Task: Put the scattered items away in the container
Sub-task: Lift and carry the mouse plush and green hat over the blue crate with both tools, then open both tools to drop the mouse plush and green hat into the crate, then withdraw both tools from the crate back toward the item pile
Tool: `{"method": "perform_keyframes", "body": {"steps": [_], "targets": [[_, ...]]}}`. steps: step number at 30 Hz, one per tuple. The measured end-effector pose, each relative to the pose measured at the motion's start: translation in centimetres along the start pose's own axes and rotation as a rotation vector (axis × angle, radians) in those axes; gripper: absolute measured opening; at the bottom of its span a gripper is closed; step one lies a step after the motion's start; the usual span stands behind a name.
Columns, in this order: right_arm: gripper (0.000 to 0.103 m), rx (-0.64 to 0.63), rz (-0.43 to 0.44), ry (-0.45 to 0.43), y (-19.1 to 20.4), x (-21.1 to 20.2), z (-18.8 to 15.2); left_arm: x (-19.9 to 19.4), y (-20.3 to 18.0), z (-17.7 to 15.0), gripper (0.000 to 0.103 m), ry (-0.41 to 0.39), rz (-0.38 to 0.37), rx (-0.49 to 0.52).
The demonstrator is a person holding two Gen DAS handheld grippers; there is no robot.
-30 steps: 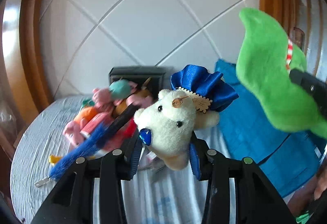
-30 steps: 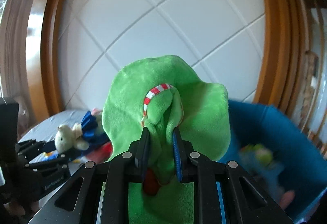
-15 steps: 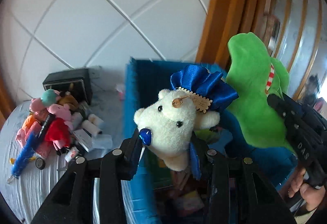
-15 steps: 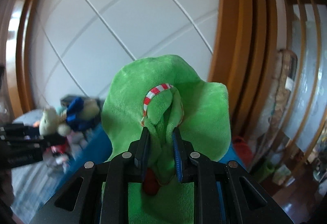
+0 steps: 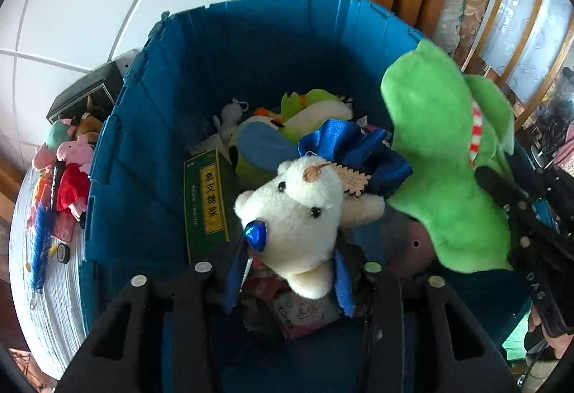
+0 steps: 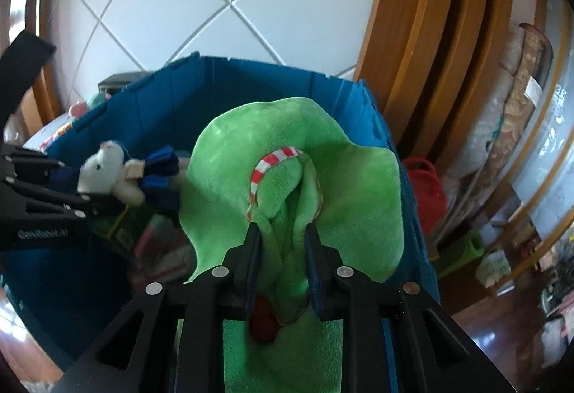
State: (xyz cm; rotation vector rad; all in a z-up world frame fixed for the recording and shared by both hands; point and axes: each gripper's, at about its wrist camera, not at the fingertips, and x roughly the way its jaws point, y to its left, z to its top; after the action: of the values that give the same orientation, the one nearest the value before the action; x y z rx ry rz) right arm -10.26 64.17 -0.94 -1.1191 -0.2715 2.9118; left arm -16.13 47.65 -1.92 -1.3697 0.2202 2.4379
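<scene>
Black plastic tool [image 5: 287, 271] frames, silver screws, blue-lined fingers [image 6: 253, 249], white lettering

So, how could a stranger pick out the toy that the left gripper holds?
Find the big blue bin. Above its opening, the left gripper pinches a small white bear. Unlike the green plush beside it, it wears a blue satin bow.

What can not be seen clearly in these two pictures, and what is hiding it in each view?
- White bear: its body, left wrist view, hidden between the left gripper fingers.
- Green plush: its face and overall shape, right wrist view; it fills the frame around the right gripper.
- Blue bin: its floor, both views, covered by toys and grippers.
- Pink toys outside: left wrist view, too small for details.
</scene>
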Motion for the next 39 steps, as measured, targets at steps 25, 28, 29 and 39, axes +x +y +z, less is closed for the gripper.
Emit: {"method": "perform_keyframes", "body": {"steps": [25,28,29,39], "targets": [[0.103,0.033,0.065,-0.141,1.1,-5.6,-1.6,-7.8,0.7,-4.8,0.077,-0.325,0.114,-0.034],[0.103,0.041,0.083,-0.163,2.0,-6.4,-1.5,-9.1,1.6,-5.8,0.077,-0.365,0.137,-0.056],[0.103,0.041,0.091,-0.172,2.4,-6.7,-1.5,-9.7,2.2,-6.3,0.077,-0.381,0.141,-0.072],[0.103,-0.016,0.172,-0.243,9.3,-9.3,0.3,-13.9,8.4,-10.7,0.077,-0.473,0.177,-0.17]]}}
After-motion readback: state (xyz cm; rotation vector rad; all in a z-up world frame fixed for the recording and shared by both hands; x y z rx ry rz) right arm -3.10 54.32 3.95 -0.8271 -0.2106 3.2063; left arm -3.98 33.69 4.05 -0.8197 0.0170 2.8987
